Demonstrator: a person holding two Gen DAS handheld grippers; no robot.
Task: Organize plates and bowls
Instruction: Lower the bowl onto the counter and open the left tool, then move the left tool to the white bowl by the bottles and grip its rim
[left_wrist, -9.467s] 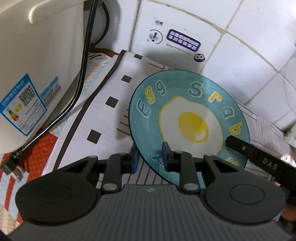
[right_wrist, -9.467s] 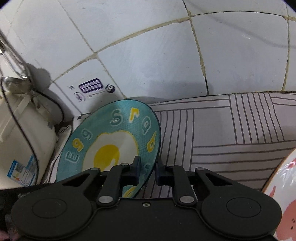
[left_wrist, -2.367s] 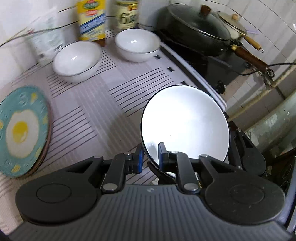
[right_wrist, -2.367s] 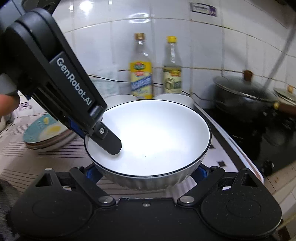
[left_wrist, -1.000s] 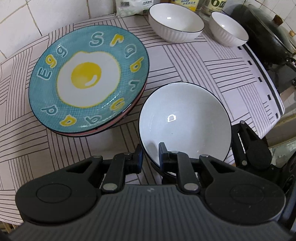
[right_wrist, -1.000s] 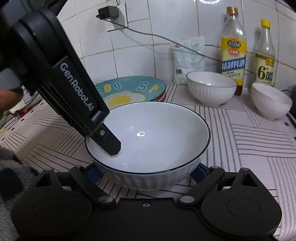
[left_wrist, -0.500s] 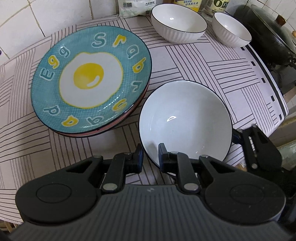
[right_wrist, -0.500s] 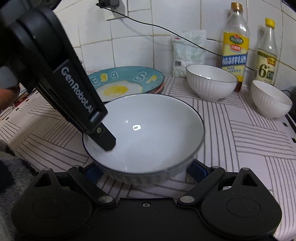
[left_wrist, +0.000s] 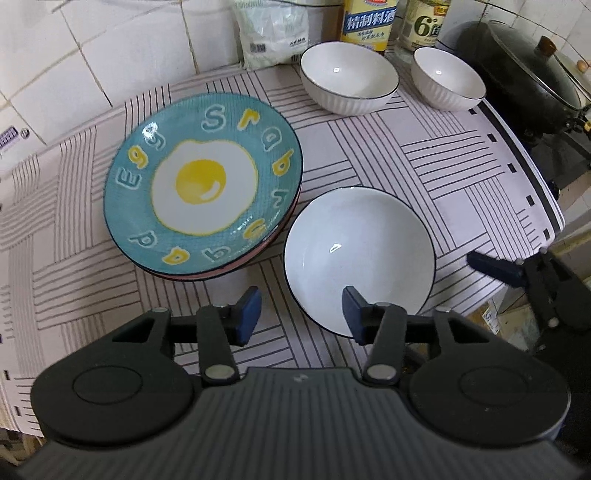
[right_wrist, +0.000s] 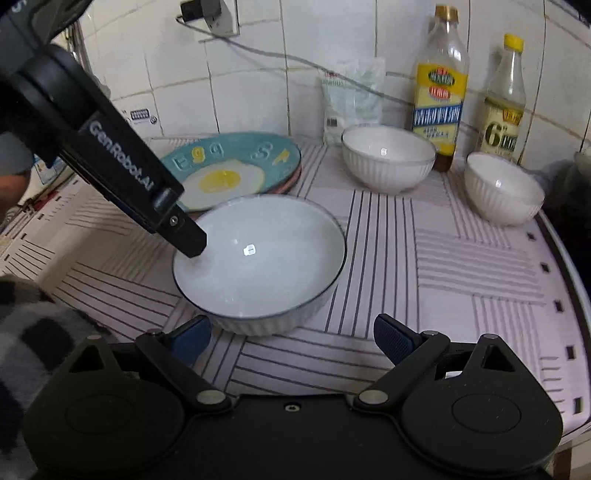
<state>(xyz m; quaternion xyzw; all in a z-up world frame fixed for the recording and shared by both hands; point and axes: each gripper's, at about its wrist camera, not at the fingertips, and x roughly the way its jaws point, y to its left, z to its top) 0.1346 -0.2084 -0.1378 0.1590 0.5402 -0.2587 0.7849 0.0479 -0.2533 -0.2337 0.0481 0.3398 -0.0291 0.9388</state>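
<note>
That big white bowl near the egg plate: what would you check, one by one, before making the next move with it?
1. The big white bowl rests flat on the striped cloth: ok.
2. Left gripper has let go; its jaws have just been opening, the rim between them unpinched: ok.
3. Right gripper is open and clear of the bowl: ok.
4. Bowl stands apart from the egg plate stack: cannot tell, the rims look very close.
5. The two smaller bowls by the bottles are upright and unobstructed: ok.
</note>
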